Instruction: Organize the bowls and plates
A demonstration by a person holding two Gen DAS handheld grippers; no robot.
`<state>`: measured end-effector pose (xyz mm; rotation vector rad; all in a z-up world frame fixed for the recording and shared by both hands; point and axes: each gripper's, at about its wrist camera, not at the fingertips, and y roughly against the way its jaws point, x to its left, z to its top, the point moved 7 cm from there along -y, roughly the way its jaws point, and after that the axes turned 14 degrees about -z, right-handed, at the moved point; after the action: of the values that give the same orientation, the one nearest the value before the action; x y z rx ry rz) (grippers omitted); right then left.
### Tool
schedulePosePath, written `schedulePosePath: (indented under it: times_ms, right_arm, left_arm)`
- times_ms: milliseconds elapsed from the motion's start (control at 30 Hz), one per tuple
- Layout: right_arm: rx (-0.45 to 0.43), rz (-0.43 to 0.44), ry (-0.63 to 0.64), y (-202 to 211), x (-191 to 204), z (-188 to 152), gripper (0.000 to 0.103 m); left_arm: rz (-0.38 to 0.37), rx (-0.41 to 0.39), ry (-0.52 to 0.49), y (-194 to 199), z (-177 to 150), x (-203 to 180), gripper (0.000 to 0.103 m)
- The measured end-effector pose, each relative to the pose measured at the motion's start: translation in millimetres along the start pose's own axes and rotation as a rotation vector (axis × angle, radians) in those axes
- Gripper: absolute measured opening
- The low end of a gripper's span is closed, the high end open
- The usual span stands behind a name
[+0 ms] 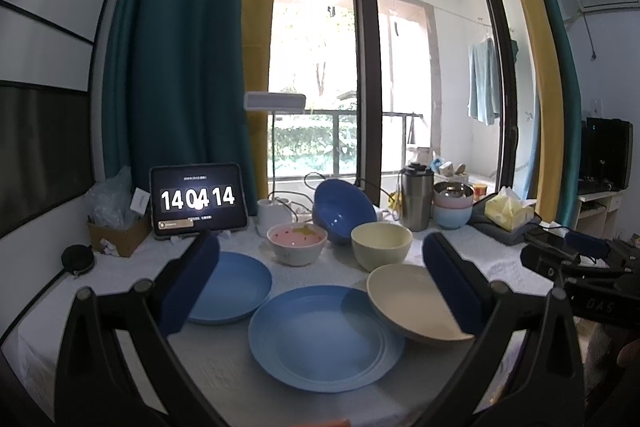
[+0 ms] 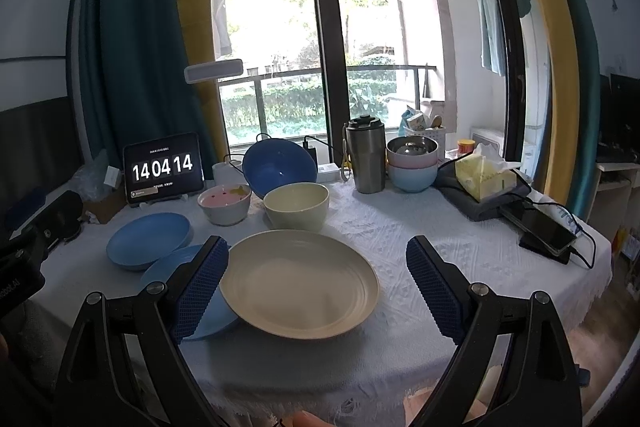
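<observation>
Both grippers, left (image 1: pixel 320 271) and right (image 2: pixel 316 285), gape empty. Grip the round cream plastic plate's (image 2: pixel 298 283) near rim squarely; it overlaps the round blue plastic plate (image 1: pixel 320 339).

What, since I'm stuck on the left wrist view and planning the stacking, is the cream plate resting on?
Observer: The cream plate has its left rim lying over the edge of the near blue plate. Its right side sits on the tablecloth.
Operator: Are the right tongs gripping it?
Observer: No. The right tongs are open. The plate lies between the pads and is not clamped.
Operator: Anything near the table's right edge?
Observer: A phone lies there on a dark block, with cables running to it.
</observation>
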<state>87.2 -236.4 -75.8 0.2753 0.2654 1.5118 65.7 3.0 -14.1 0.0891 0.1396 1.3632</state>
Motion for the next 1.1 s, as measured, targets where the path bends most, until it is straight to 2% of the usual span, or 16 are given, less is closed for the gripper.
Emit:
schedulePosePath:
  times_ms: [300, 533, 867, 1100]
  right_arm:
    - [0.038, -0.002, -0.010, -14, -4, -9, 0.093]
    - [0.114, -0.017, -0.028, -42, -12, -29, 0.093]
    - [0.248, -0.046, -0.077, -93, -36, -60, 0.093]
    - [0.323, 0.008, -0.092, -117, -36, -76, 0.093]
  left_arm:
    - [-0.010, 0.063, 0.016, -21, -13, -2, 0.103]
    - [-0.017, 0.149, 0.018, -50, -32, -7, 0.103]
    - [-0.046, 0.217, 0.000, -91, -52, -18, 0.103]
    - [-0.061, 0.277, -0.015, -121, -67, -26, 0.103]
